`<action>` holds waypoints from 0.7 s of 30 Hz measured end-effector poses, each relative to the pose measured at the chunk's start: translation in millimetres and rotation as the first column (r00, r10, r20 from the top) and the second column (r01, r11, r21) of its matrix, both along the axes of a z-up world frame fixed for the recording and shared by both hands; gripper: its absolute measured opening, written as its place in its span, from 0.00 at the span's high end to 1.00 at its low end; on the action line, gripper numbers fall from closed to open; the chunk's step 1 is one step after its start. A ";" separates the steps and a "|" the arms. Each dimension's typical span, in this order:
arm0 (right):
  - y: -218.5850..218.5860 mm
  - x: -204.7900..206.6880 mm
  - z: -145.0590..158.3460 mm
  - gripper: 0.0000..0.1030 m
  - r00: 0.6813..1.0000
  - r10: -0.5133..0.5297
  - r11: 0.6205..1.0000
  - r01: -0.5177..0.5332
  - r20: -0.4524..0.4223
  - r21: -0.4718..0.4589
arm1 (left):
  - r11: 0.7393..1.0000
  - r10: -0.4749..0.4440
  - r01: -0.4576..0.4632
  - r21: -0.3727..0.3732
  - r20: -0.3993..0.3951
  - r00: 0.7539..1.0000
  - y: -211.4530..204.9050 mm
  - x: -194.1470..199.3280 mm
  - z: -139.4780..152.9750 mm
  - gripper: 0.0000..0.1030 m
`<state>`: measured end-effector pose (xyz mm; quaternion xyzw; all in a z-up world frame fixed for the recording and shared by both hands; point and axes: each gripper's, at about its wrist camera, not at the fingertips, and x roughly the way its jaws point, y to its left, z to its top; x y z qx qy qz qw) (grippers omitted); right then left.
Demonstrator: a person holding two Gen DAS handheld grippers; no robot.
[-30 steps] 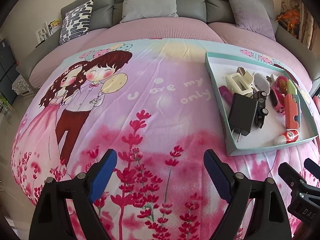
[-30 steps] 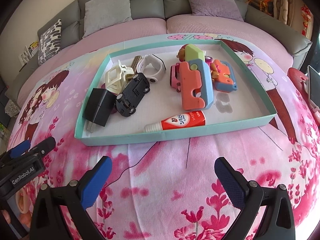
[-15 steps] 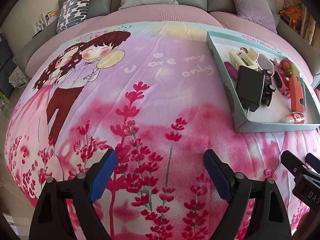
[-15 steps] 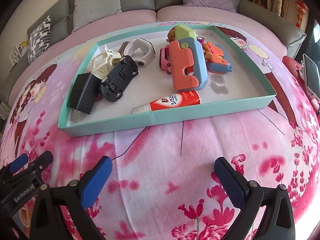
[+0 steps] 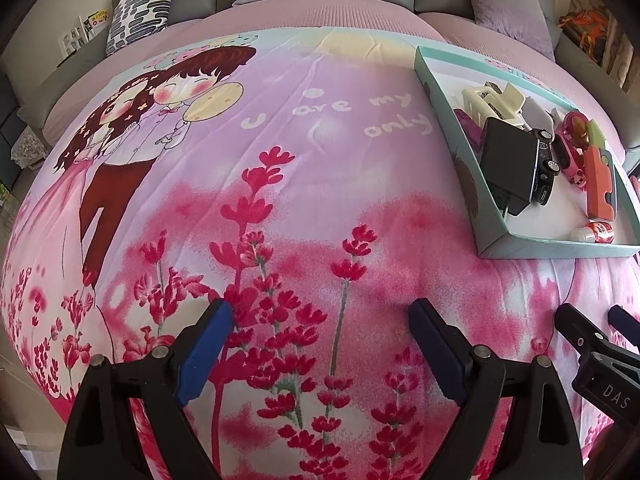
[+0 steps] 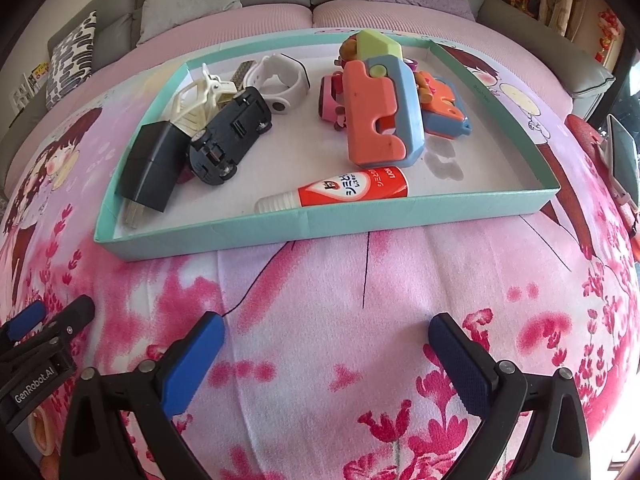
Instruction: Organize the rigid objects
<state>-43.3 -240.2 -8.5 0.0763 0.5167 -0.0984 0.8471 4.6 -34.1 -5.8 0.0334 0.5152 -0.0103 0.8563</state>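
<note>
Left claw (image 5: pixel 320 344) spread wide, holding nothing, over the flowered blanket (image 5: pixel 280 200). Right claw (image 6: pixel 326 354) likewise wide and empty. At twelve o'clock from it, a tray (image 6: pixel 320 224) holding a tube (image 6: pixel 344 192), toy car (image 6: pixel 230 140) and charger (image 6: pixel 152 166).
</note>
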 end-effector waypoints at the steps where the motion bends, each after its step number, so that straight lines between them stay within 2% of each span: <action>1: 0.7 0.4 -0.4 0.00 1.000 0.001 1.000 -0.001 -0.003 -0.004 | 1.000 -0.001 0.001 0.003 -0.001 1.000 -0.6 0.4 -0.4 0.11; 7: 2.5 -0.4 -0.5 0.00 1.000 0.001 1.000 -0.001 -0.005 -0.006 | 1.000 0.009 -0.009 -0.001 -0.006 1.000 2.3 2.8 -3.5 0.04; 21: 2.2 2.0 -1.7 0.00 1.000 0.004 1.000 -0.005 -0.009 -0.019 | 1.000 0.020 -0.020 0.010 -0.009 1.000 4.4 5.4 -6.6 0.00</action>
